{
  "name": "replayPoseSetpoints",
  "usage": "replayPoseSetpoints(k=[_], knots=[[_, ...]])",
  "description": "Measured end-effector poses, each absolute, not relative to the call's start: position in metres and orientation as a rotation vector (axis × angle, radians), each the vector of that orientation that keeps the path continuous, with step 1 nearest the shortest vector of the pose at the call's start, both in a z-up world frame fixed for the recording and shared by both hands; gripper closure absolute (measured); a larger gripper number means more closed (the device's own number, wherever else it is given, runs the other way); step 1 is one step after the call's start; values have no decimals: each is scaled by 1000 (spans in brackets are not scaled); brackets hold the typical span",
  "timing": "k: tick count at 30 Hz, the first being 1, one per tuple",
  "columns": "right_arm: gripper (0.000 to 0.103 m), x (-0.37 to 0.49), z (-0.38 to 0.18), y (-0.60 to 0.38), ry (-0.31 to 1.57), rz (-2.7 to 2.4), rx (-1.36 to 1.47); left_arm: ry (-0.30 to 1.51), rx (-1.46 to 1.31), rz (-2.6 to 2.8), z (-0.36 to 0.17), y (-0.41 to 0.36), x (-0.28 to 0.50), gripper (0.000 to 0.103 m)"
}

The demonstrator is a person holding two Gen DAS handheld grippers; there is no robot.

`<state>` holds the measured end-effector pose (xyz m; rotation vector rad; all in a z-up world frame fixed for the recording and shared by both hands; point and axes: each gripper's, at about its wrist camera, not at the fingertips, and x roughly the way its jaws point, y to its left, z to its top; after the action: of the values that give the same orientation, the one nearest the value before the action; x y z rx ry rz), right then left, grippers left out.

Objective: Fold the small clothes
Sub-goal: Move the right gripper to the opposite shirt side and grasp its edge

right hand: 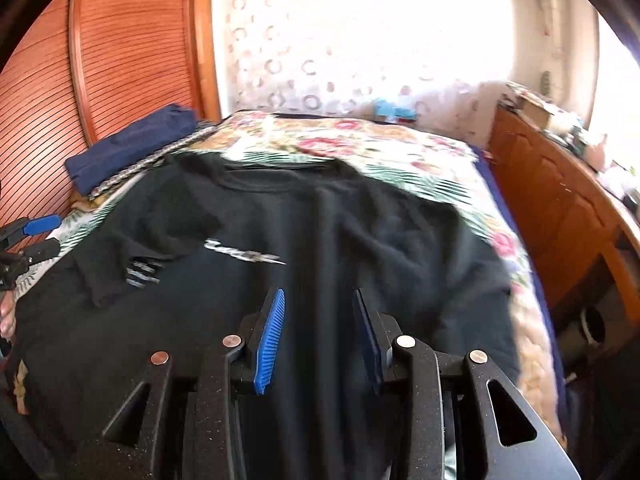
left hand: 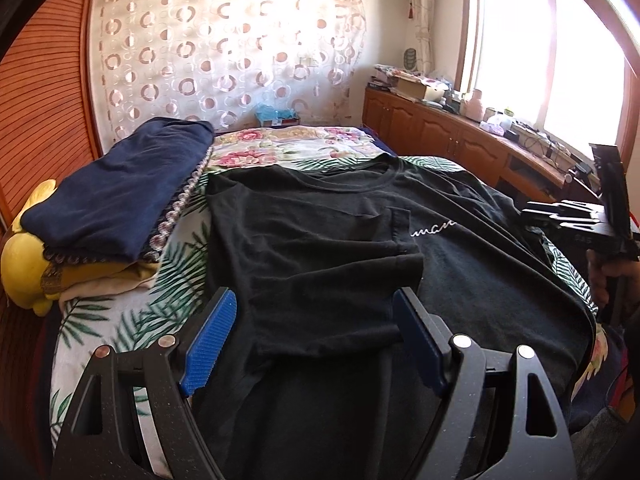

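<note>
Black T-shirt lies spread on the bed, collar toward the far curtain, one sleeve folded in over the chest beside the white script. My left gripper hangs low over the near hem, jaws wide, nothing pinched between the blue pads. My right gripper sits above the shirt's middle, jaws partly apart and empty (that view is blurred). Folded navy garment tops a stack near the wooden headboard, well apart from the shirt.
</note>
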<state>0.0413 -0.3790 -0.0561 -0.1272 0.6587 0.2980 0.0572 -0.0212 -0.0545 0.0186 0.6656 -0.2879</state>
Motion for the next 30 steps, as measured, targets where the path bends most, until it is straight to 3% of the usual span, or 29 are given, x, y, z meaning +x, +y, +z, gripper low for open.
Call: replayPoseSetpoints(k=[2,3,5,14,30], knots=[[62,37,-56,-400,665,266,-105,671,27,-295,-55,-28,63,22],[53,34,-56,-408,669,256,-96,675,29,-297,-56,-30,66,22],[49,29,-58,-429,672,219,-72,681,28,-300,-56,-34,72,22],[49,20,-73,-479,743,151,7,769,45,-299,-72,-46,103,22],[49,62,-79,-481,827,149,60,894,61,-258,-97,-45,125,20]])
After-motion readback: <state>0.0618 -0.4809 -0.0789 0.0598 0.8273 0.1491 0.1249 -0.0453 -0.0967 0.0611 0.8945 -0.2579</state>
